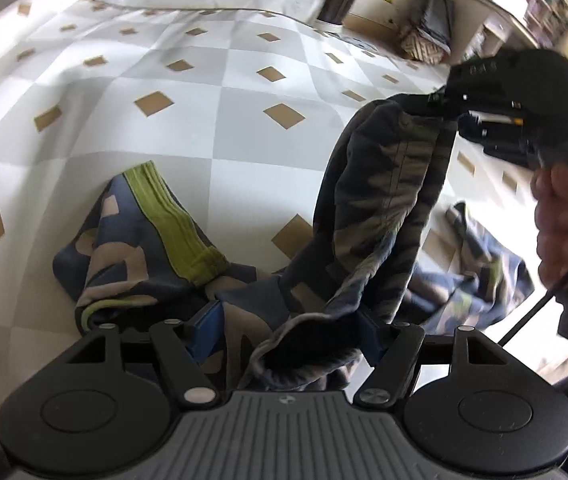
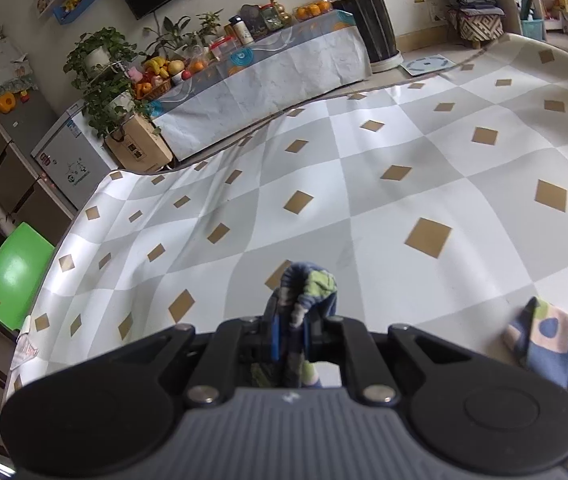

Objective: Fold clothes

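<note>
Clearly we had the garment [image 1: 380,200] half lifted off the checked cloth [image 1: 204,92] that covered the table. Our right tongs [image 2: 290,330] were clamped tight on a bunched edge of it, with a striped and green tuft poking out past the tips. Seen from the left wrist, the right tongs [image 1: 444,108] held that edge high, and the fabric hung from them in a long dark drape down to the left tongs [image 1: 288,332]. The left tongs stood wide, with fabric lying loosely between the blue pads [image 1: 204,330]; we could not see them pressing on it, so we judged that side not gripped.

To do this step well, we thought the left tongs should take one clean edge, not a wad, opposite the right grip. Then both could draw apart until the cloth hung flat and lay it down smooth before any fold.

Much stayed unclear. The part with the green band [image 1: 172,216] lay crumpled on the table, and we could not tell the kind of garment, or where its corners were. The person's hand [image 1: 560,220] was cut off at the frame edge, and the lower folds sat hidden behind the left tongs' body.
</note>
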{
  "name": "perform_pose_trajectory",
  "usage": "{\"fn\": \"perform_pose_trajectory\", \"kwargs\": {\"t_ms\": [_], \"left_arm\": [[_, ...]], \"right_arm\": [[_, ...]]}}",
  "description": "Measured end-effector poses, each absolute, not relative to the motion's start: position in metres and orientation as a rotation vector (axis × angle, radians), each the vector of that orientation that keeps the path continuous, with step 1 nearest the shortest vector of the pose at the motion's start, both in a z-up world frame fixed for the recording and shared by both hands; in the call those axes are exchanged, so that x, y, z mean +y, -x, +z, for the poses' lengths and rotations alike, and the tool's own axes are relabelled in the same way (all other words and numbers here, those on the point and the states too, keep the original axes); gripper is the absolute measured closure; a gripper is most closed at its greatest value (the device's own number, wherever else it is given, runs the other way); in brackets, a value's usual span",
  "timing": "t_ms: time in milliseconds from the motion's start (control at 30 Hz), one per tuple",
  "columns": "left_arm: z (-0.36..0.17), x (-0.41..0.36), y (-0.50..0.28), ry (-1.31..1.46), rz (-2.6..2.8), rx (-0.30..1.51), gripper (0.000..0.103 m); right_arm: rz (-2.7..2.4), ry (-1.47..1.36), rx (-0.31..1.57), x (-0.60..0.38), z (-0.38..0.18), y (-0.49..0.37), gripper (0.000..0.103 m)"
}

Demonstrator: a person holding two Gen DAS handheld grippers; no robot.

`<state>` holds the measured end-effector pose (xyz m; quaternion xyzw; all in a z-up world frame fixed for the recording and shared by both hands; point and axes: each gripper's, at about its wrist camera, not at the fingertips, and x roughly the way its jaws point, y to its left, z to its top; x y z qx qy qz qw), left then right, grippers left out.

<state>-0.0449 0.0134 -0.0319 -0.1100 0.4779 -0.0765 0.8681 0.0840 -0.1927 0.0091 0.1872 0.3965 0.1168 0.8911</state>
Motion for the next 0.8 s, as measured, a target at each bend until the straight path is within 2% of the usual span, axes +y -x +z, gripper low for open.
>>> {"fn": "perform_pose_trajectory", "kwargs": {"t_ms": [800], "left_arm": [[0.003, -0.033, 0.086, -0.095, -0.446, 0.912, 0.035]], "right_arm": [[0.215, -0.466, 0.844, -0.215, 0.003, -0.081, 0.093]]}}
